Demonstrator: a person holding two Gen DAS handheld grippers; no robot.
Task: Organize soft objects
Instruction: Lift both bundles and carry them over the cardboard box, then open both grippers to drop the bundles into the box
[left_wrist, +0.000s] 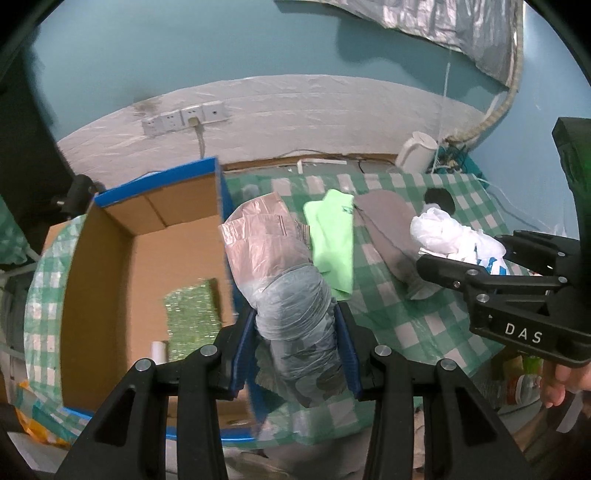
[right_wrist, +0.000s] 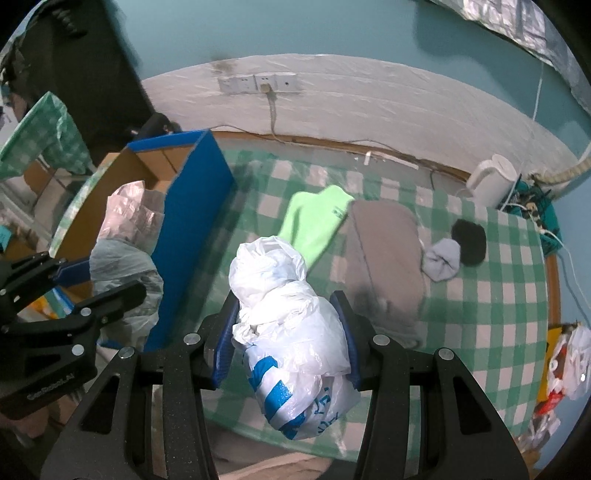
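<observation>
Currently grey plastic bag (left_wrist: 295, 314) clamped in left gripper (left_wrist: 297, 347), long axis running away from jaws. White plastic bag (right_wrist: 291, 328) pinched likewise in right gripper (right_wrist: 288, 332). Cardboard box (left_wrist: 147, 258) lies left of both; left hand judged nearer.

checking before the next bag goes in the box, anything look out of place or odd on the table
Nothing looks spilled or damaged. The oddest thing is an electric kettle standing at the far corner of the checked tablecloth, a hard item among soft ones. A black sock and pale sock lie loose.
</observation>
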